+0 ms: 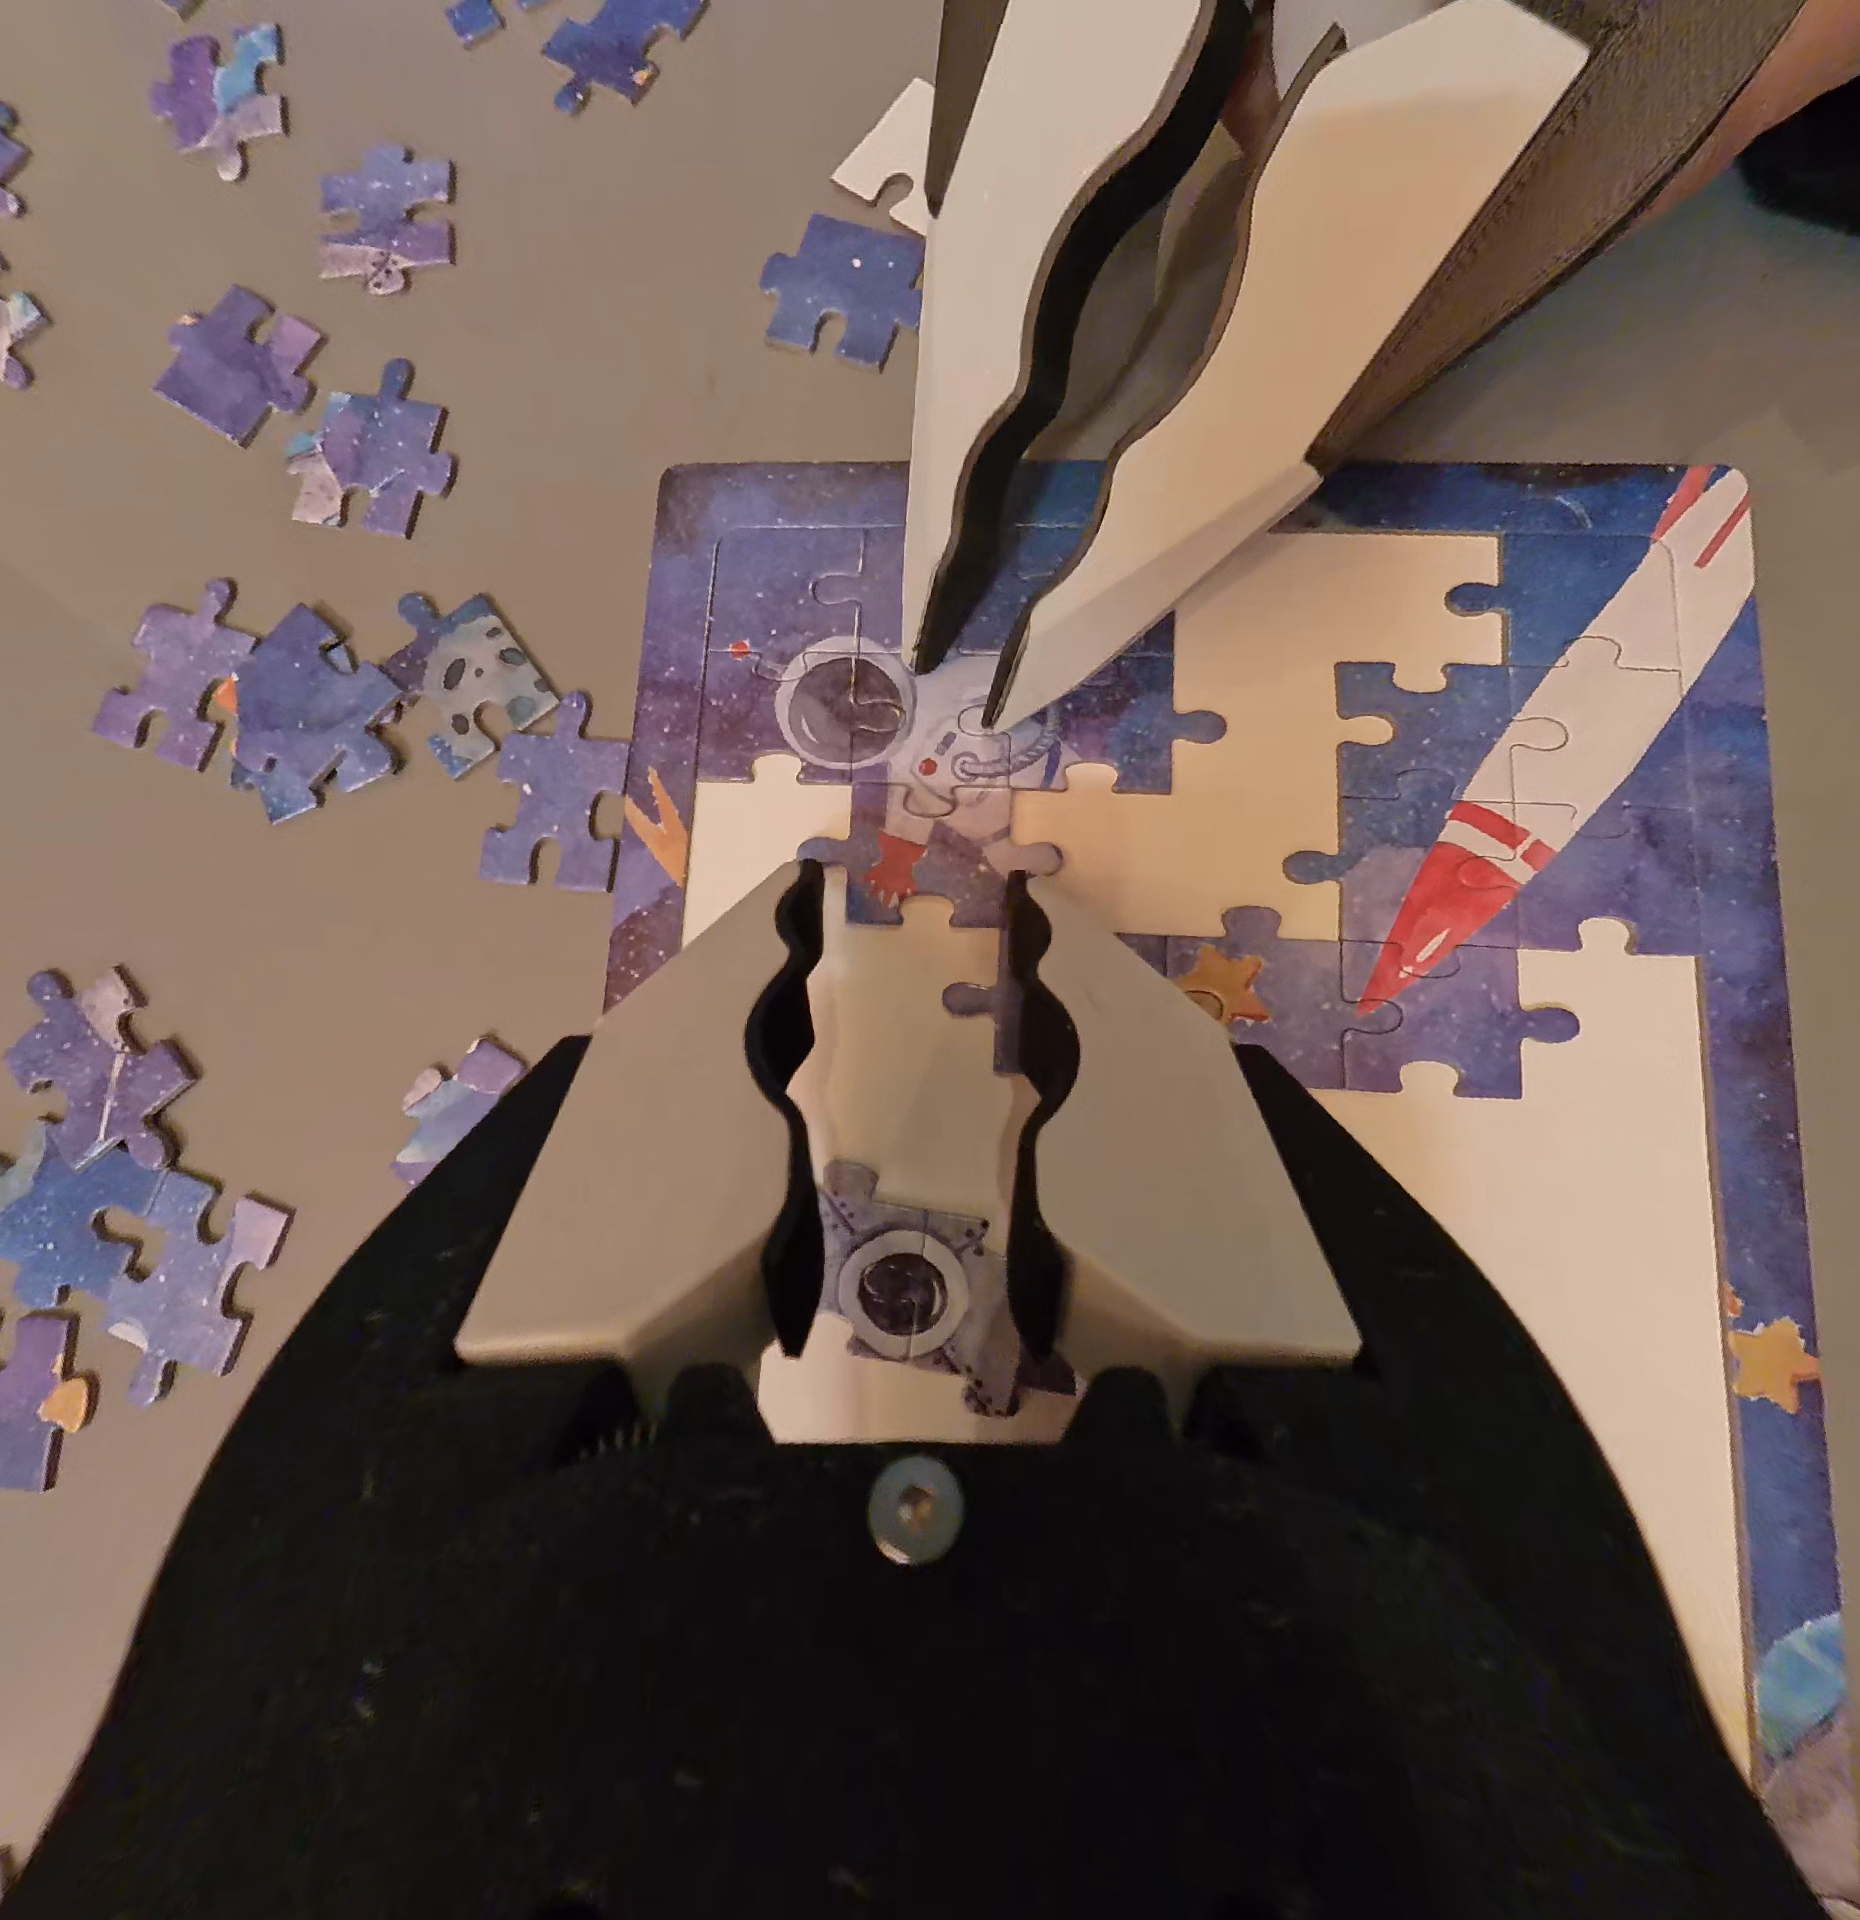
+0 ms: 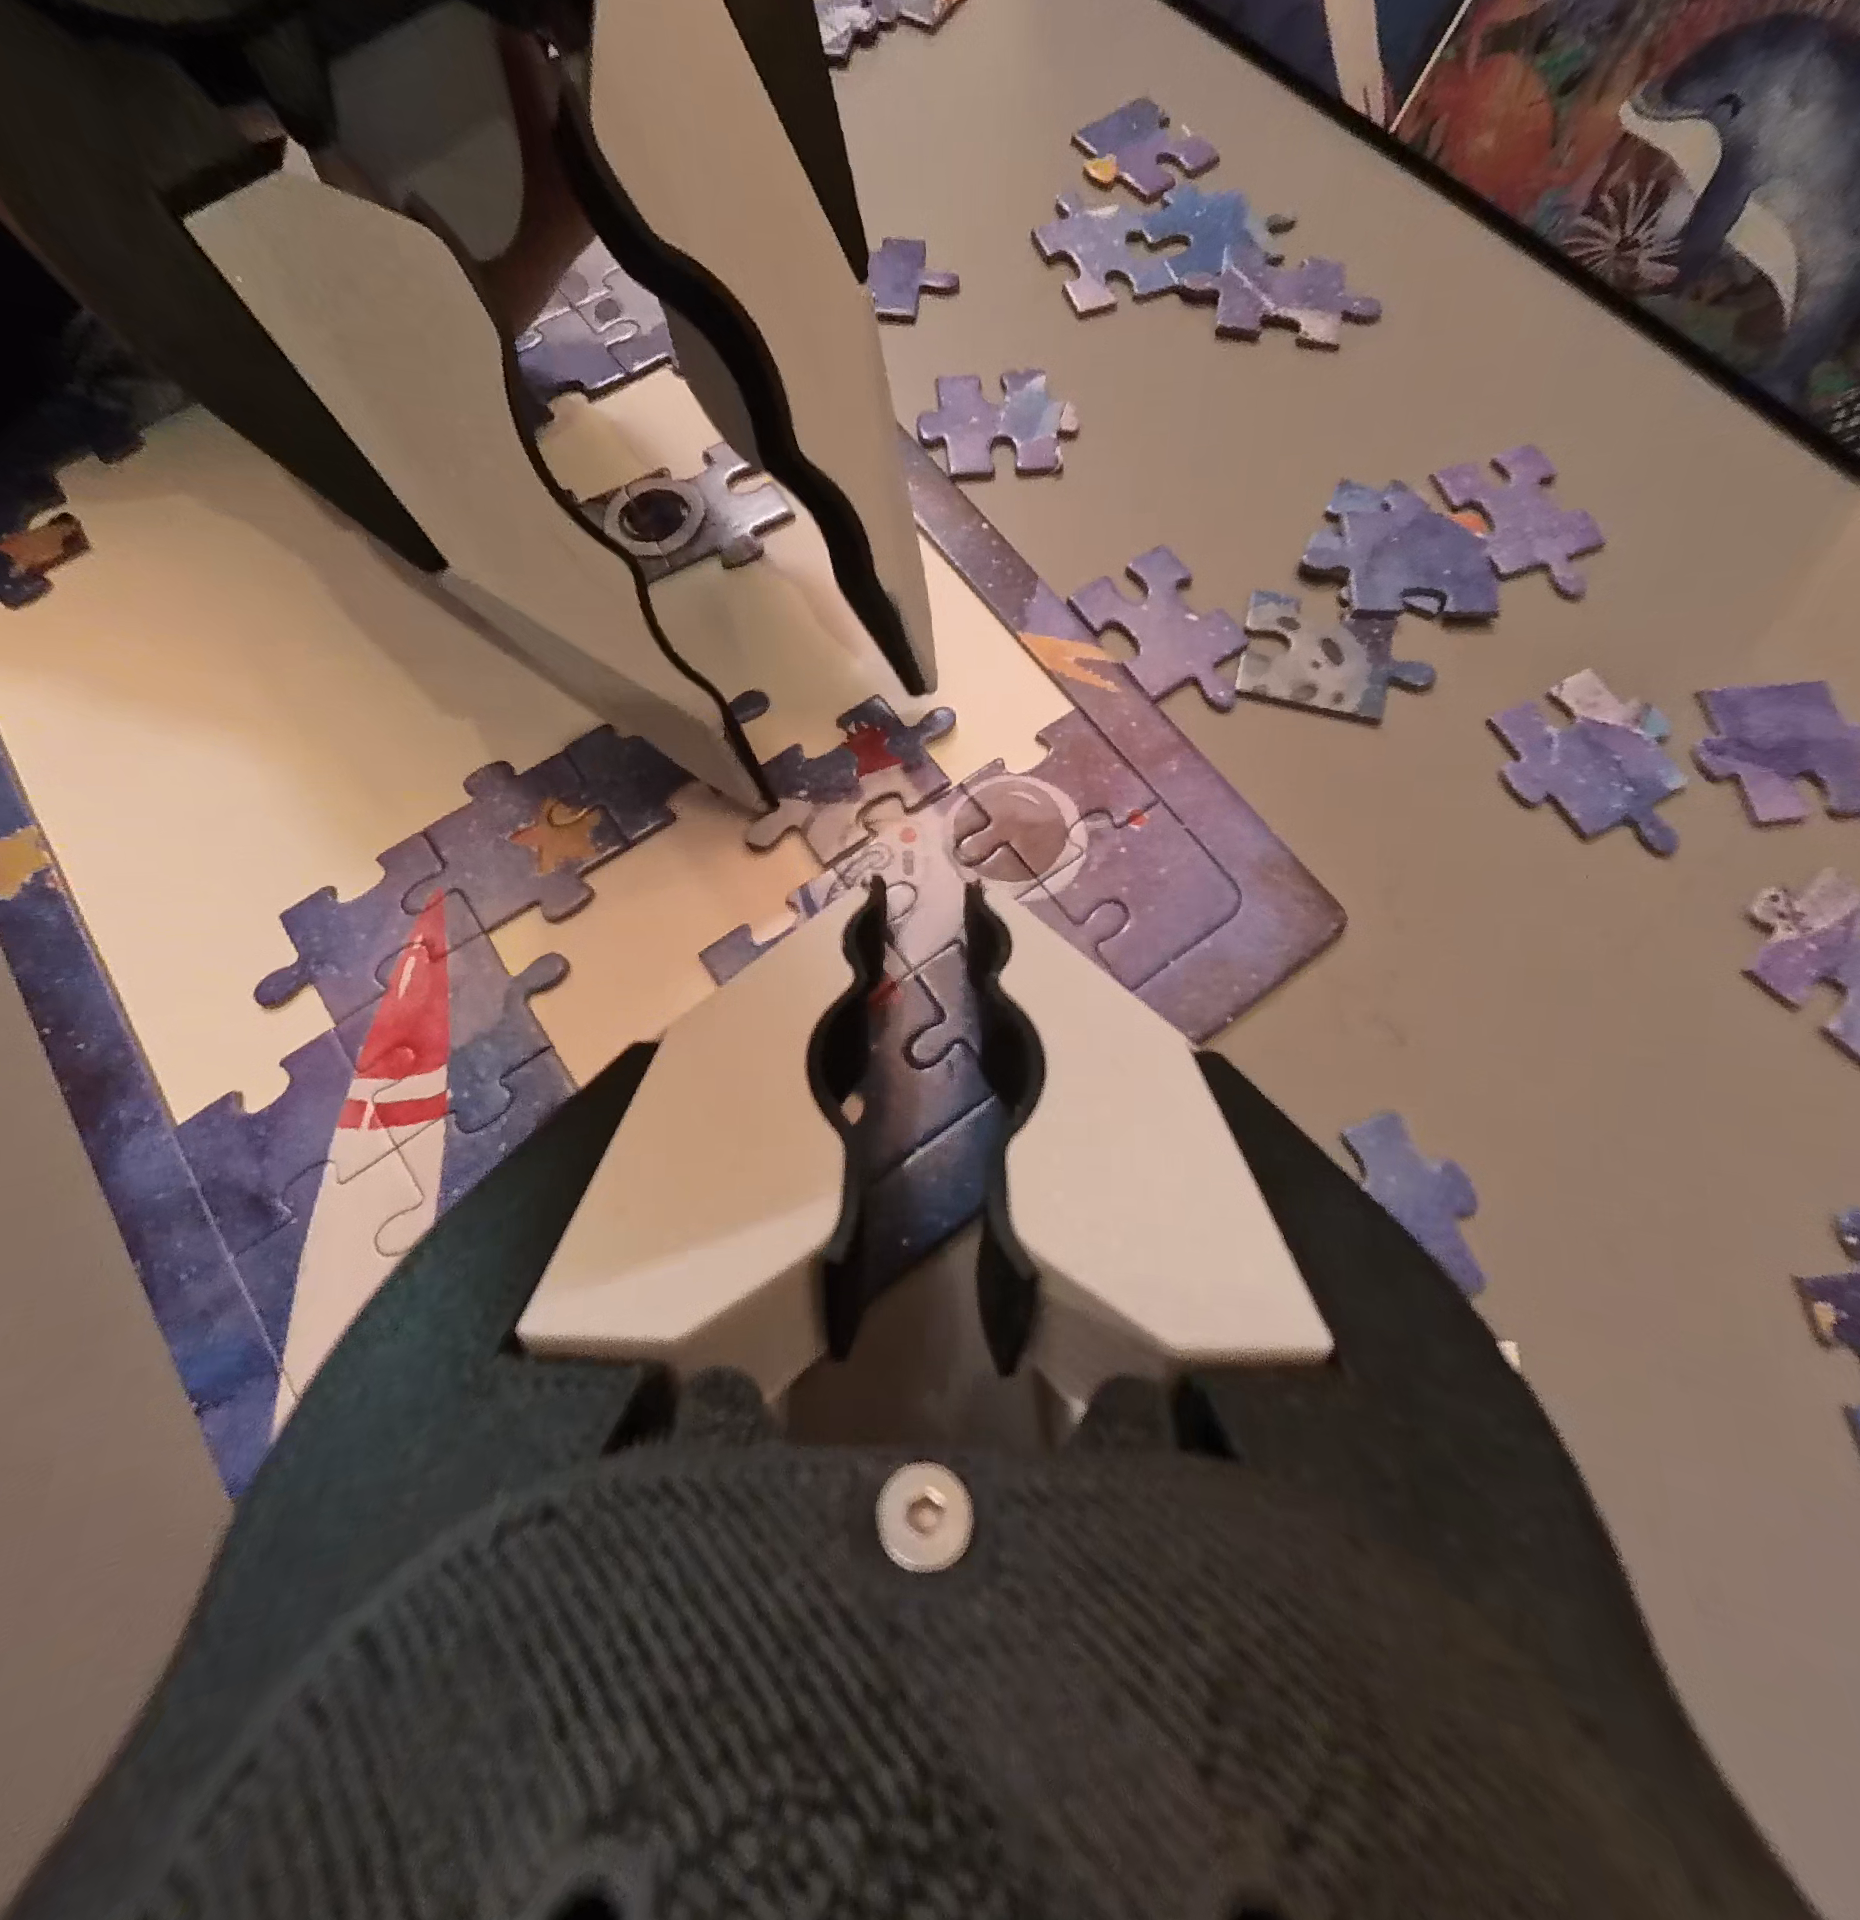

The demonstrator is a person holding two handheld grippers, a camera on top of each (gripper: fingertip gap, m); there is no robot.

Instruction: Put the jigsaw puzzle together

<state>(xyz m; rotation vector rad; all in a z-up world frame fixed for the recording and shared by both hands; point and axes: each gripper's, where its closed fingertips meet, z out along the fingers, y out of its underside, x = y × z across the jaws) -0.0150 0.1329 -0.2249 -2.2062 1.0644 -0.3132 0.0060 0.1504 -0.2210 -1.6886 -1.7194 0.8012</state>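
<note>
Both fingers apart: left gripper (image 1: 915, 878) straddles glove piece (image 1: 931, 862), right gripper (image 2: 926, 896) over astronaut; only right view shows dinosaur picture (image 2: 1684, 177).

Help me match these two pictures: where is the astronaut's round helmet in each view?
Left wrist view: astronaut's helmet sits above centre, just left of the far hand-held gripper's tips.
Right wrist view: astronaut's helmet sits right of centre, just beyond this view's own fingertips.
Shared landmark: the red-and-white rocket in the puzzle.
</note>
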